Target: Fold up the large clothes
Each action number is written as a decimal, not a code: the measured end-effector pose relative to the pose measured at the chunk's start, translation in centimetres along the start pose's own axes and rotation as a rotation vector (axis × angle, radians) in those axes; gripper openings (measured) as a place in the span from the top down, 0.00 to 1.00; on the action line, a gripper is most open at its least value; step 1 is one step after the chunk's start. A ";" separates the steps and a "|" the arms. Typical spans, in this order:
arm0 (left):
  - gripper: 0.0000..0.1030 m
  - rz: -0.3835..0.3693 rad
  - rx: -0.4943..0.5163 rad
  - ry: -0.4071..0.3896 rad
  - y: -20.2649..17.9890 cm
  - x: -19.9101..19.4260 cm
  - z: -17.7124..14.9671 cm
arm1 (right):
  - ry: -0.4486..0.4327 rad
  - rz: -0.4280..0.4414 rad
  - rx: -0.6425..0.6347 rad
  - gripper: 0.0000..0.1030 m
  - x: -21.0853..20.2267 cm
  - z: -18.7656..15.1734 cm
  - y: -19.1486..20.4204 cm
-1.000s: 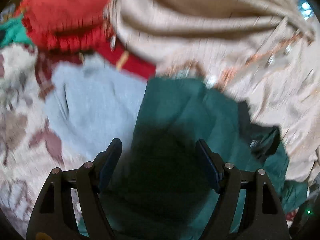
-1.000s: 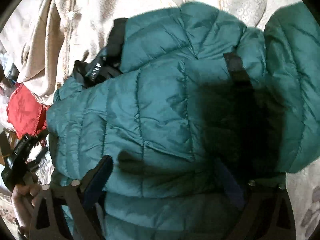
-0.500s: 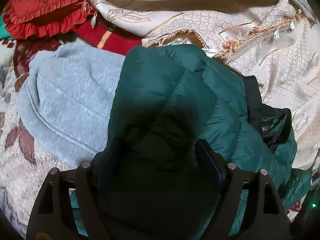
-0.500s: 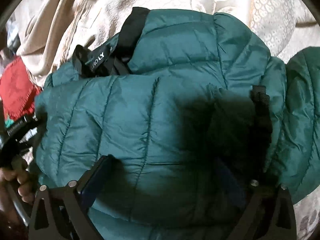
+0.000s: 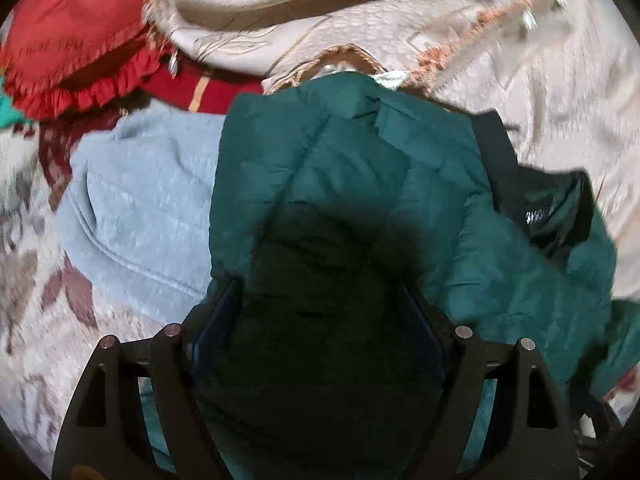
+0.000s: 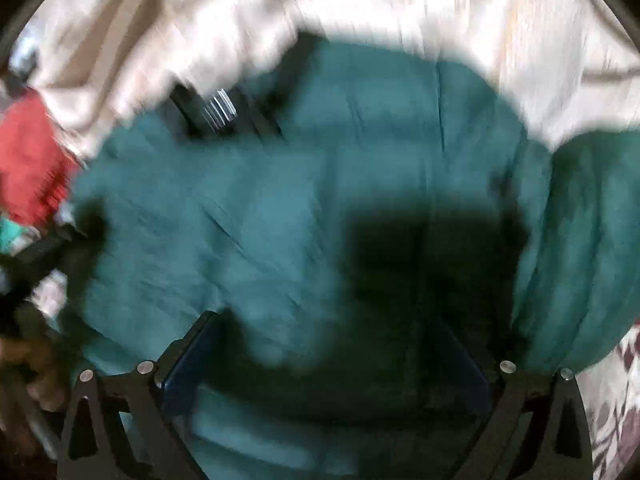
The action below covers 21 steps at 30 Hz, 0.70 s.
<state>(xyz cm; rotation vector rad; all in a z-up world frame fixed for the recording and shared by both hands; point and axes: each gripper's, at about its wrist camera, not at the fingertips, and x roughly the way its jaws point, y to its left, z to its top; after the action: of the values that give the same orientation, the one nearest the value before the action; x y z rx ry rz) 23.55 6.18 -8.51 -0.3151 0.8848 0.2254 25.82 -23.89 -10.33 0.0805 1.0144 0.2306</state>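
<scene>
Teal quilted jacket (image 5: 360, 168) lies bunched on the bedspread (image 5: 36, 320), partly over a pale blue sweatshirt (image 5: 144, 208), so I judge the fold barely begun. My left gripper (image 5: 320, 320) and right gripper (image 6: 328, 352) both stand spread wide, pressed into it, pinching nothing.

2 close downward views, shared jacket (image 5: 400, 184).
</scene>
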 end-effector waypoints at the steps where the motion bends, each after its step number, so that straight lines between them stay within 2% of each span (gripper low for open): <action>1: 0.22 0.006 0.001 -0.014 -0.1 -0.5 0.1 | -0.009 -0.005 0.011 0.01 -0.4 0.2 -0.1; 4: 0.22 -0.025 -0.044 -0.092 0.2 -2.6 0.5 | -0.093 -0.010 0.004 0.01 -3.0 0.3 0.5; 6: 0.22 -0.040 -0.027 -0.129 -0.2 -3.1 0.4 | -0.066 -0.020 -0.041 0.01 -2.1 -0.1 1.2; 8: 0.22 -0.024 0.037 -0.055 -1.0 -1.3 -0.2 | 0.008 -0.042 -0.048 0.00 -0.2 -0.6 0.8; 9: 0.22 0.004 0.085 0.003 -1.6 0.1 -0.9 | 0.008 -0.031 -0.025 0.00 -0.3 -0.6 0.4; 11: 0.22 0.036 0.112 -0.048 -2.0 -0.6 -0.7 | -0.046 -0.025 0.015 0.02 -2.4 -0.3 0.4; 12: 0.22 0.031 0.109 -0.087 -2.1 -1.8 -0.6 | -0.113 -0.004 0.020 0.02 -4.8 -0.2 0.3; 14: 0.22 -0.010 0.073 -0.143 -1.8 -4.1 -0.7 | -0.204 -0.031 0.013 0.02 -7.6 -0.4 0.2; 15: 0.22 -0.038 0.046 -0.169 -1.7 -5.6 -0.9 | -0.268 -0.076 0.007 0.02 -9.6 -0.6 -0.5; 18: 0.22 -0.067 0.020 -0.200 -1.8 -8.7 -2.3 | -0.339 -0.172 0.037 0.02 -13.1 -1.9 -4.9; 19: 0.22 -0.074 0.017 -0.202 -1.9 -9.3 -2.8 | -0.346 -0.213 0.070 0.02 -13.6 -2.3 -6.9; 21: 0.22 -0.142 0.020 -0.174 -2.1 -10.4 -4.4 | -0.327 -0.265 0.142 0.02 -14.5 -3.2 -10.9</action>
<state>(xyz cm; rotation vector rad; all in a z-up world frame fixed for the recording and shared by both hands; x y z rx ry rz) 14.70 1.98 -2.54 -0.3327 0.6897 0.1104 17.41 -37.97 -1.88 0.1077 0.7045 -0.0958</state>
